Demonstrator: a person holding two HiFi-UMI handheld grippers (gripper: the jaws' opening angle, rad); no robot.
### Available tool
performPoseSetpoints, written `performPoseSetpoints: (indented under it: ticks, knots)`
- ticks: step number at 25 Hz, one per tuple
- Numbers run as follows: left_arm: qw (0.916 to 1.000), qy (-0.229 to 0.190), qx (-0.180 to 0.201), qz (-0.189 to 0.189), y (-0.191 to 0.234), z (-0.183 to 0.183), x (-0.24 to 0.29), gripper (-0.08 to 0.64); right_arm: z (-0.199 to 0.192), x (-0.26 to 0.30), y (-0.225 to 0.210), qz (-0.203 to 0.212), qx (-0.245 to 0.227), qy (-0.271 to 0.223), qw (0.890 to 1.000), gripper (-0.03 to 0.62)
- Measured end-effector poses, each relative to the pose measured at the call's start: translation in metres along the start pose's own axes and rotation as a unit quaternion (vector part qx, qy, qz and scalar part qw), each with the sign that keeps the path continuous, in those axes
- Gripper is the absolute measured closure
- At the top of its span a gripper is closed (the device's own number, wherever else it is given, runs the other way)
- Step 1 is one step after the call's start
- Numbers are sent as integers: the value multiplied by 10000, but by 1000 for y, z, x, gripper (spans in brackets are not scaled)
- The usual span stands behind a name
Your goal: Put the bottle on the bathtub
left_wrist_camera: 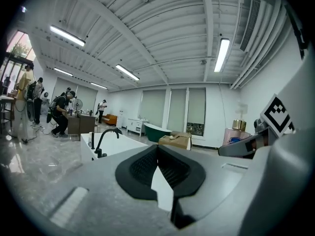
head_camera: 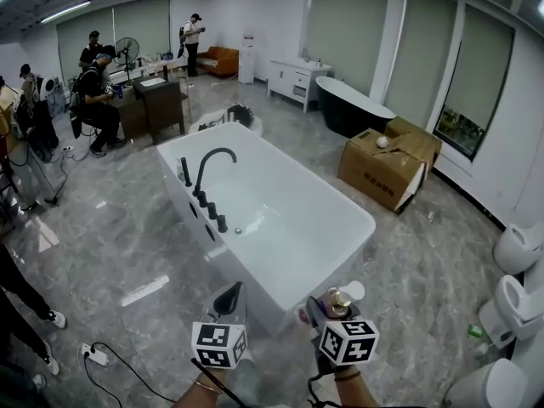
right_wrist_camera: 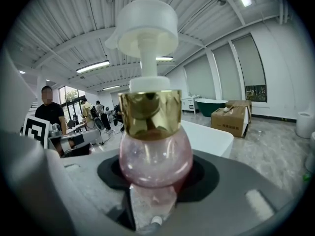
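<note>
Bottle [right_wrist_camera: 155, 151]: one, pink with a gold collar and a white pump, upright, just before the near corner of the white bathtub [head_camera: 280, 219], not on it.
Right gripper [head_camera: 327, 308]: one, clenched on the bottle's round body.
Left gripper [left_wrist_camera: 158, 168]: one, jaws closed together, nothing between them.
Bathtubs: two, the white one with a black faucet [head_camera: 212, 164], and a dark bathtub [head_camera: 353, 109] further behind.
Cardboard box [head_camera: 387, 168]: one, near the dark bathtub.
</note>
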State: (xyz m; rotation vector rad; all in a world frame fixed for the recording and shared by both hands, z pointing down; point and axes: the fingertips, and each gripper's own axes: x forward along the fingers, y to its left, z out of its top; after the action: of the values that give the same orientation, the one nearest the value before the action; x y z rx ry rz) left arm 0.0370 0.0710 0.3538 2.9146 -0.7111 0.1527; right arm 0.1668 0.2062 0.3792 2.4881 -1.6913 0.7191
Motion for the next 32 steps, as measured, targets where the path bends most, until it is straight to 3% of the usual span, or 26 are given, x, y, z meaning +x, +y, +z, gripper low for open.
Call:
performPoseSetpoints:
  ticks: [17, 26, 32]
  knots:
    - [9997, 228, -6, -55, 106, 29, 159, 552, 84, 167, -16, -103, -64, 115, 9999, 371]
    - [9985, 536, -132, 45, 134, 9, 195, 552, 80, 208, -24, -94, -28, 412, 9991, 371]
    - [9964, 730, -216, 383, 144, -11, 196, 551, 73, 231, -28, 162, -82, 589, 9981, 371]
